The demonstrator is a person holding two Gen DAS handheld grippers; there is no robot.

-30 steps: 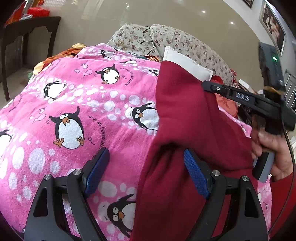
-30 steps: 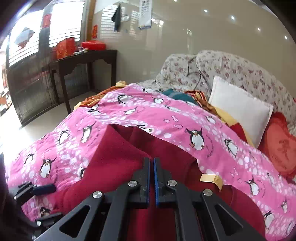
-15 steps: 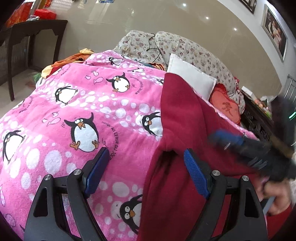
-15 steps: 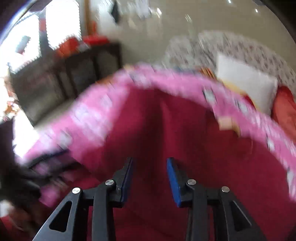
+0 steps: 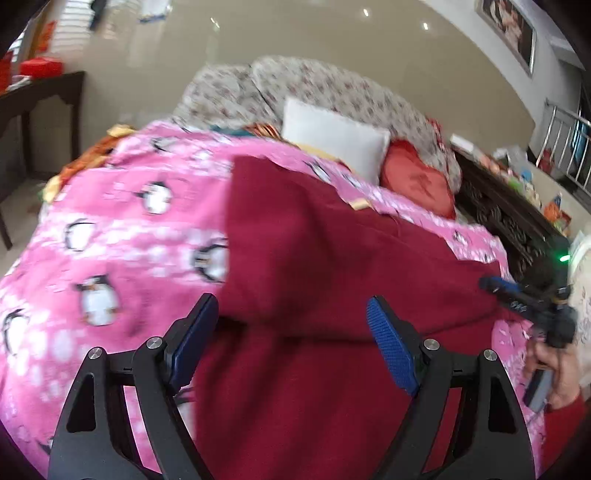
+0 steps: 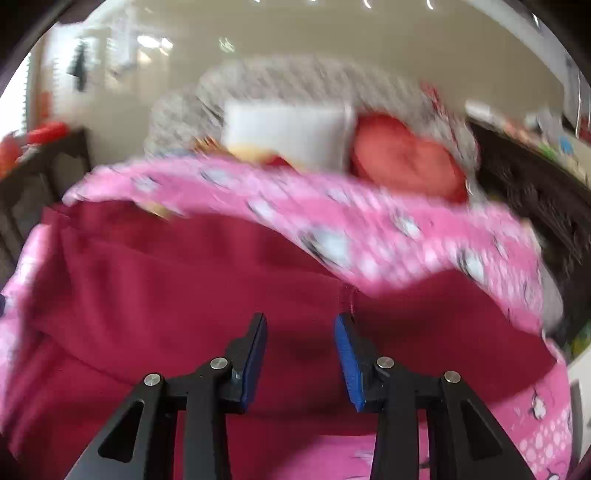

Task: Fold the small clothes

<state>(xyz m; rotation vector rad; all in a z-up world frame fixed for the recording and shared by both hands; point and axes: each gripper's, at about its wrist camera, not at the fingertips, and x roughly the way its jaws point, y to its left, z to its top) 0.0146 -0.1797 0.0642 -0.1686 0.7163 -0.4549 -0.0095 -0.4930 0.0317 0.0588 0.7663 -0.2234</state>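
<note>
Right wrist view motion-blurred: white pillow (image 6: 288, 133) and penguin blanket (image 6: 369, 236) smeared, print unreadable; maroon garment (image 5: 314, 258) runs off bottom edge below blanket; right gripper (image 5: 517, 295) near garment's right corner, small, jaws' state unclear; wall picture (image 5: 509, 29) cropped

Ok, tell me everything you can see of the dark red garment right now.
The dark red garment looks like soft, fleecy, plain fabric. It lies spread across the pink penguin-print blanket, one thick fold crossing its middle, rumpled edges. Both the left gripper and right gripper hover open over it; neither grips it.
</note>
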